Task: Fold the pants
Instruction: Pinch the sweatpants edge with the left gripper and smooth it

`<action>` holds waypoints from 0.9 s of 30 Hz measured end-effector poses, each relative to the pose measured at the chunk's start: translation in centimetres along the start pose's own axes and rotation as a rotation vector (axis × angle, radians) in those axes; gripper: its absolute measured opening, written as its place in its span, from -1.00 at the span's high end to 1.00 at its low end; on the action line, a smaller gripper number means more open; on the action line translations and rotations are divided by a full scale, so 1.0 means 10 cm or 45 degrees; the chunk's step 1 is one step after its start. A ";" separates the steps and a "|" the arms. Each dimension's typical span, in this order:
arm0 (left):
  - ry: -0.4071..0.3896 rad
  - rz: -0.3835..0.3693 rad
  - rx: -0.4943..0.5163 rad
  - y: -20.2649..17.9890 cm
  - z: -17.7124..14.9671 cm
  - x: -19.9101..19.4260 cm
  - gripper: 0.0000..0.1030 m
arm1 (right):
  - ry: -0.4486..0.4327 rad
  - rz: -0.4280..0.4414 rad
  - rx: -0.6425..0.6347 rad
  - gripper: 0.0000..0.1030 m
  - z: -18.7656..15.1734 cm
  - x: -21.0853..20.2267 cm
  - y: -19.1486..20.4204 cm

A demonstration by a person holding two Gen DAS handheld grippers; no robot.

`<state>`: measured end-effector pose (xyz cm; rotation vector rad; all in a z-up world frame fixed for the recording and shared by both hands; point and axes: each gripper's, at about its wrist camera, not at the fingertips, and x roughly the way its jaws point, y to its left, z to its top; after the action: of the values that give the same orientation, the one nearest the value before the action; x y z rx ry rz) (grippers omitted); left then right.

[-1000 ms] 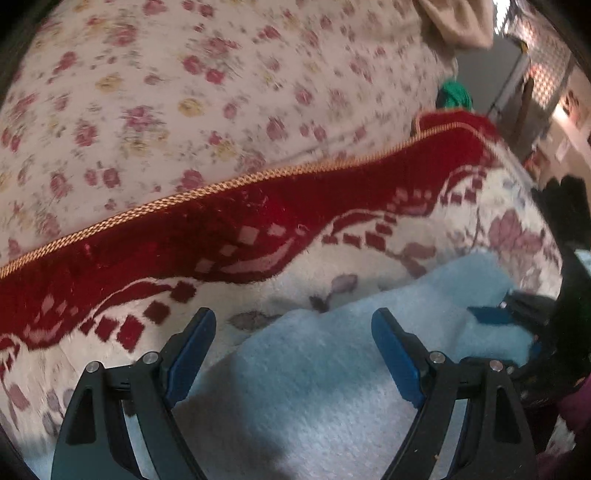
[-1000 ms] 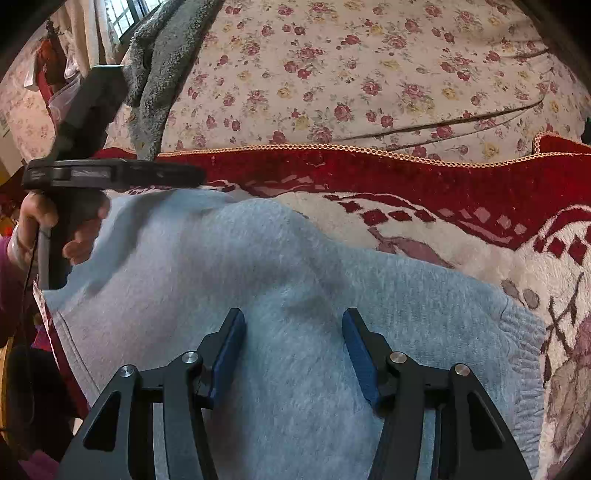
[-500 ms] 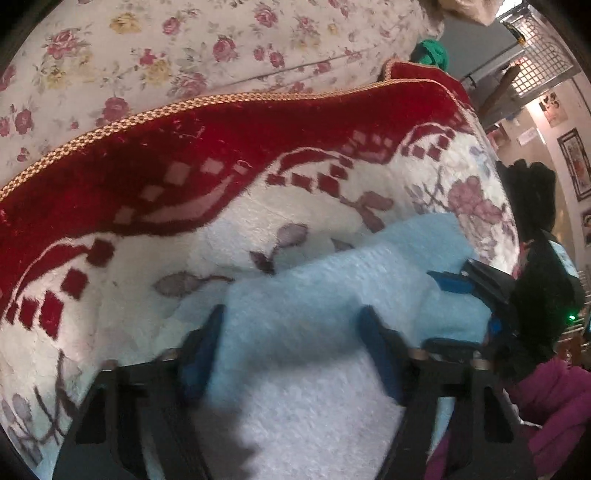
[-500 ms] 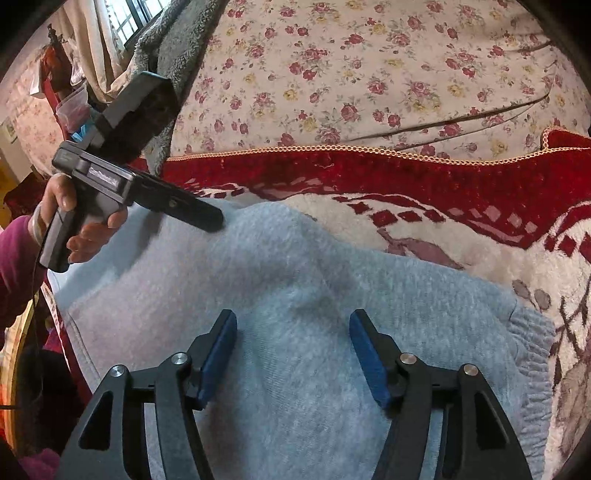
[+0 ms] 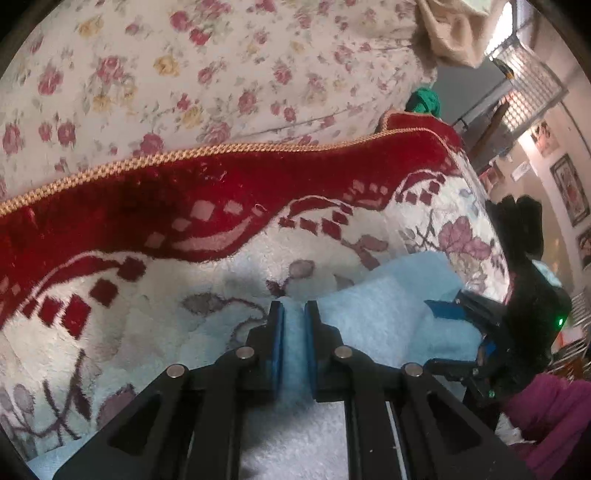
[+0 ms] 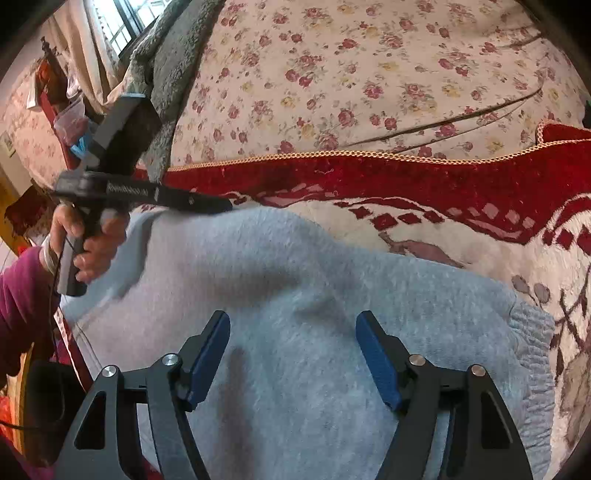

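Light blue-grey fleece pants (image 6: 295, 295) lie on a red and cream patterned blanket (image 6: 424, 192); a ribbed cuff (image 6: 532, 343) shows at the right. My left gripper (image 5: 293, 314) is shut on a pinched fold of the pants (image 5: 369, 314) at their far edge. In the right wrist view the left gripper (image 6: 218, 203) reaches over the far left edge of the pants, held by a hand. My right gripper (image 6: 293, 332) is open and hovers just above the middle of the pants. It also shows in the left wrist view (image 5: 443, 308), open, at the right.
A floral bedsheet (image 6: 351, 74) lies beyond the blanket. A grey fuzzy throw (image 6: 166, 55) hangs at the back left by a window. Beige cloth (image 5: 450, 33) and a green item (image 5: 424, 101) sit at the far right corner. Dark furniture (image 5: 524, 229) stands past the bed edge.
My left gripper has gone from open to shut, pinching the pants' far edge. My right gripper has stayed open over the pants, barely moving.
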<state>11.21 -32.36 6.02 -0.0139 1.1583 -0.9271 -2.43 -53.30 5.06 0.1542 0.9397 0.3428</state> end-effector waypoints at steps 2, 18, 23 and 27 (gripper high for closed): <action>-0.042 0.042 0.023 -0.07 0.00 -0.04 0.80 | 0.002 -0.008 0.000 -0.47 0.00 0.00 0.01; -0.136 0.081 -0.204 0.27 -0.05 0.21 0.79 | -0.136 0.116 0.009 -0.49 0.41 0.04 0.44; -0.218 0.078 -0.288 0.35 -0.07 -0.03 0.32 | 0.005 0.146 -0.062 -0.48 0.54 0.53 0.64; -0.307 0.133 -0.272 0.34 -0.23 -0.48 0.08 | 0.071 0.135 -0.012 -0.45 0.41 0.71 0.51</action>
<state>11.08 -26.20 7.14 -0.2307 1.0185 -0.6859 3.63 -45.93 3.49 0.1870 0.9870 0.4517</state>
